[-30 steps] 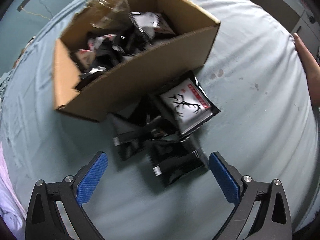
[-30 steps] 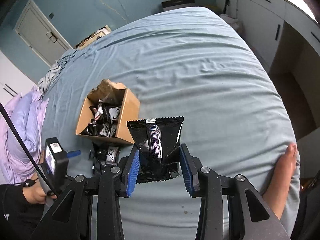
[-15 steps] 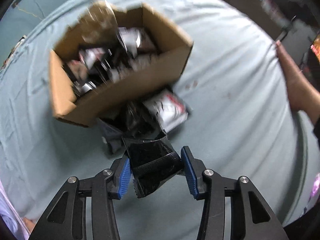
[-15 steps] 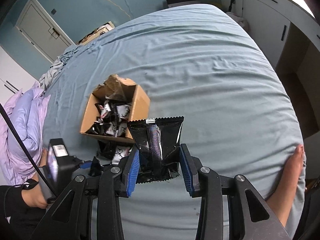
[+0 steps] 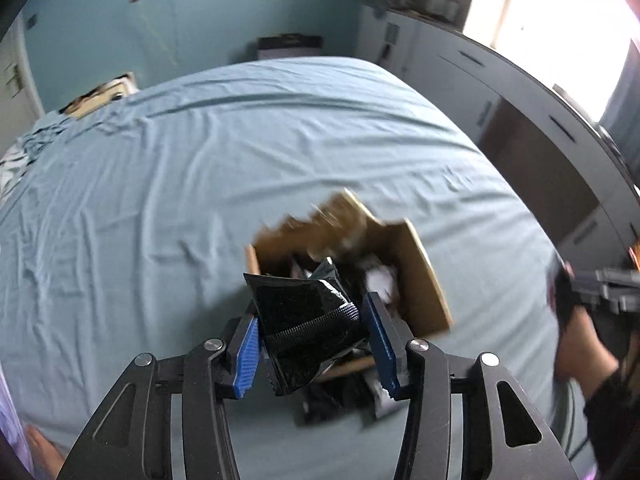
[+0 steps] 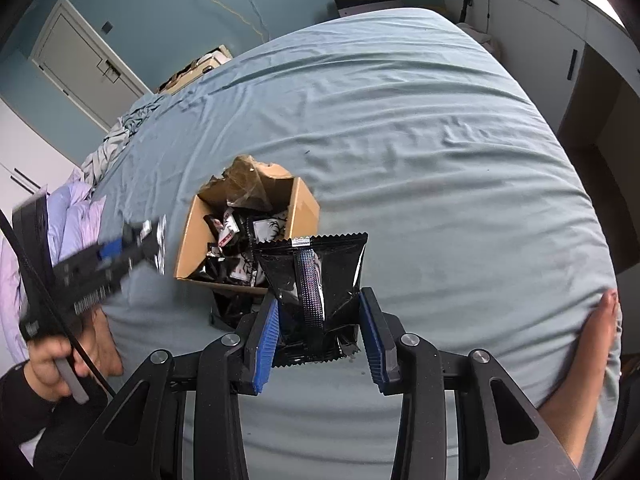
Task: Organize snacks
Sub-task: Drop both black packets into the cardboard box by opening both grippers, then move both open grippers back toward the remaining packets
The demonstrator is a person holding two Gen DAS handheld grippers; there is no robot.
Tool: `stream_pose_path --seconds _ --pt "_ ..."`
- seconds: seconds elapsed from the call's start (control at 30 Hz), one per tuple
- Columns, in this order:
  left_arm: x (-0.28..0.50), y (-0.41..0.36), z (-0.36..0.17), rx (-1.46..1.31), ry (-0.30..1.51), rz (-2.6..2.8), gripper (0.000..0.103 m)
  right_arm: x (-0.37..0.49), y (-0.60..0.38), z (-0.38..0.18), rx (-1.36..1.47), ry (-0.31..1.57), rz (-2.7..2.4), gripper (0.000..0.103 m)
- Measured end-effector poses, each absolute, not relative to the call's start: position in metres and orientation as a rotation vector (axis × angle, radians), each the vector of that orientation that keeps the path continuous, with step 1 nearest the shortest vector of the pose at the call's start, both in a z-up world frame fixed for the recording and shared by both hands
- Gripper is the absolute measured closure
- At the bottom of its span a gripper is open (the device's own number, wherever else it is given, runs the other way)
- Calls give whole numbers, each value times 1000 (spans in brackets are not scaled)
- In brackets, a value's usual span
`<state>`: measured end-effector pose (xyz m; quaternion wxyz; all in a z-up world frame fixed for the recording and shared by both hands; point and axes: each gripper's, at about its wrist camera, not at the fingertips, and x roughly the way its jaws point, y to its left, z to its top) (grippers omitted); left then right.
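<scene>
My left gripper (image 5: 311, 320) hangs above the open cardboard box (image 5: 424, 280) with a black snack packet (image 5: 296, 312) between its blue pads. The jaws are opening slightly, though the pads still touch the packet's sides and it stays up. My right gripper (image 6: 319, 300) is shut on a second black snack packet (image 6: 320, 264), held upright just in front of the box (image 6: 192, 240). The box holds several black and white packets (image 6: 264, 228). A few loose packets (image 5: 340, 396) lie on the bed sheet against the box's near side.
The box sits mid-bed on a wrinkled blue sheet (image 6: 420, 140). A purple quilt (image 6: 76, 216) lies at the left edge. A bare hand or foot (image 6: 600, 328) rests on the bed's right edge. Cabinets (image 5: 540, 120) run along the right wall.
My left gripper closed on a black packet from the pile in front of the box and rose with it over the box. The right gripper shifted slightly, still gripping its packet.
</scene>
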<state>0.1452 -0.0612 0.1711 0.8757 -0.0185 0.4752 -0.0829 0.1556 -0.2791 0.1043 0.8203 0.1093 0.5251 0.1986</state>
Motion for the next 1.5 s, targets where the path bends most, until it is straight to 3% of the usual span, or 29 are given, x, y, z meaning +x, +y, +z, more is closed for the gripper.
stream_pose_path --seconds 0.03,0.1,0.27,0.57,0.77,0.9,1.5 --pt "146 -57 170 -49 988 -161 39 156 -277 102 229 1123 424 66" --pt "152 -50 166 -88 998 -151 31 158 -272 97 218 1140 423 66" --pt "137 -42 156 -22 1032 -145 31 165 -261 94 219 1153 416 66" --pt "100 2 134 61 1074 -66 22 188 -215 85 244 1190 389 66" --pt "88 26 113 37 1142 -35 22 207 -186 97 371 1156 428 63" --pt "84 29 104 34 1177 -32 22 212 -190 96 408 1138 383 32" --pt "75 -33 64 260 1243 -119 21 192 -240 59 289 1289 211 31"
